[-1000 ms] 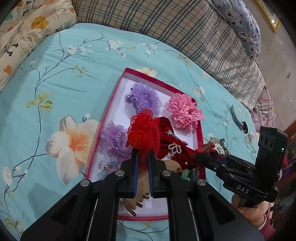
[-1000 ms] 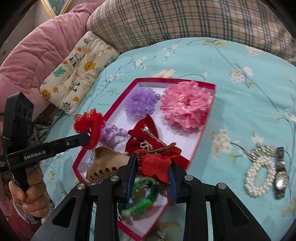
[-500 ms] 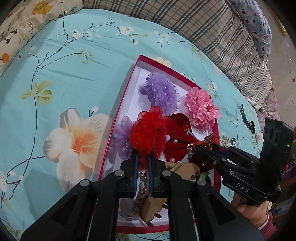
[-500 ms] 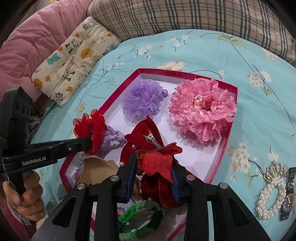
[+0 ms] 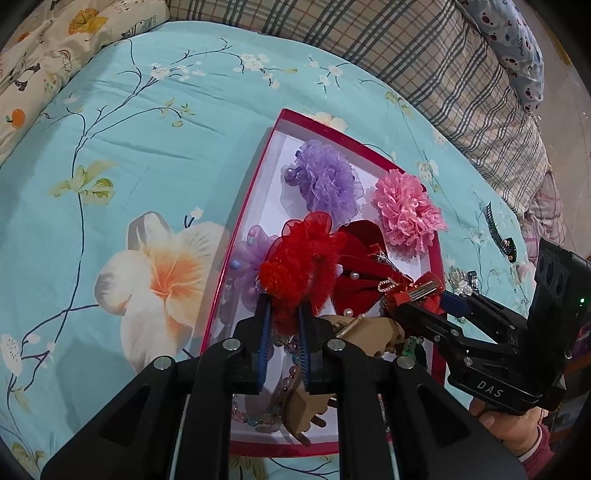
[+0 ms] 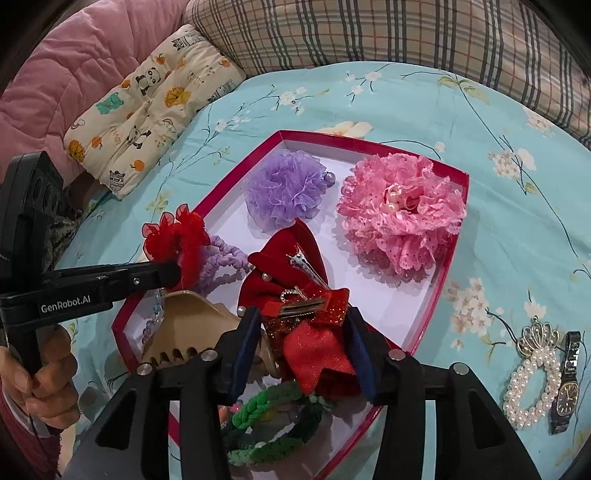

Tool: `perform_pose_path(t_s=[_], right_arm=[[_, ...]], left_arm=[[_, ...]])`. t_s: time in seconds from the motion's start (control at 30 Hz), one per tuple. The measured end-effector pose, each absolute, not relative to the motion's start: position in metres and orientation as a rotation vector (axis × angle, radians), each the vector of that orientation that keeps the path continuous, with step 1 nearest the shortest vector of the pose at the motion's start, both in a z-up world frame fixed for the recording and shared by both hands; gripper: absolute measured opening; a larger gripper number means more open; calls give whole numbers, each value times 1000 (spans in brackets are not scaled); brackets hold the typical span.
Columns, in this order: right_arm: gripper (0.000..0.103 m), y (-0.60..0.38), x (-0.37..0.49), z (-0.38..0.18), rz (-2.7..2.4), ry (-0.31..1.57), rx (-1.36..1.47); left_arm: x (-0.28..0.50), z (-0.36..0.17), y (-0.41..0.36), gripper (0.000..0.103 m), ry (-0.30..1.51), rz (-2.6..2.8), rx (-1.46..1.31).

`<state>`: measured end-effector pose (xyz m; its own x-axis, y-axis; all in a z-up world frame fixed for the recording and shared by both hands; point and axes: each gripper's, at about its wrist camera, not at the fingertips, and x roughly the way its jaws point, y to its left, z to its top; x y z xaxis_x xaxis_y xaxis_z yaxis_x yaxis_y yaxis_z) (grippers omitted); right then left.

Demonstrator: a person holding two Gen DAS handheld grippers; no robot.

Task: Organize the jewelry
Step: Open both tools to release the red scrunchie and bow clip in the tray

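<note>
Turquoise cotton printed with branches and pale blossoms covers the bed (image 6: 517, 122), and a plaid bolster (image 6: 369, 33) is laid along its far edge. At the far left a pink quilt (image 6: 74, 62) and a small cartoon-print pillow (image 6: 147, 103) are seen.

A red-rimmed tray (image 6: 448, 258) with a white floor lies on the sheet, its long axis running from near left to far right in the right wrist view. Inside it, from left to right, a tan claw clip (image 6: 192, 328), a lilac scrunchie (image 6: 225, 262), a purple flower (image 6: 284, 188), a dark red velvet bow (image 6: 291, 258) and a pink lace flower (image 6: 399, 218) are laid; a green braided band (image 6: 269, 424) sits at the near end.

A red gauze flower (image 5: 299, 269) is held above the tray's left side by the left gripper (image 5: 282, 332); its jaws have just been opening slightly, and the flower's base is still pinched between them.

A glittery red bow clip (image 6: 314, 332) lies between the pads of the right gripper (image 6: 301, 358), its metal bar crosswise; these jaws have just been opening and now stand spread, clear of the bow's sides.

On the sheet to the right, a pearl clip (image 6: 532, 373) and a wristwatch (image 6: 567, 387) lie side by side.
</note>
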<state>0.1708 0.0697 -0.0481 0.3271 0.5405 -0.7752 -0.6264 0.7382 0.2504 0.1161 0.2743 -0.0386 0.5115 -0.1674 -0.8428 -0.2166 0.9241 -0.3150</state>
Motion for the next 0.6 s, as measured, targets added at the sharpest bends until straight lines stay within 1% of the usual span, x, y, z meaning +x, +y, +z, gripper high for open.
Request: perform_pose_path(t_s=[0.03,0.1,0.17,0.2,0.43,0.5,0.57,0.6], right_arm=[[49,68,170,-48,765,974,-99],[50,66,168,-48,764,974,-97],[54,64,166,-47,763,974,-94],[56,62,165,-46,763,972,-89],[58,48,152,-38,758,959,-60],[61,43,148,-36,755,955,-48],[63,38,143,-34,756,951,-37],[63,36,141,-33,752,949,-34]], left_arm=[[116,-38,274,17,1040,32,-408],[113,-35,273,27,1034,37,-398],[111,-32,271,32,1028,42,-385],[110,-31,270,32,1026,44,-384],[96,-25,265,32,1026,54,-380],[91,-24,263,43,1026,67,-373],[85,-21,260,48,1019,90,-356],[82,-20,258,48,1018,93,-354]])
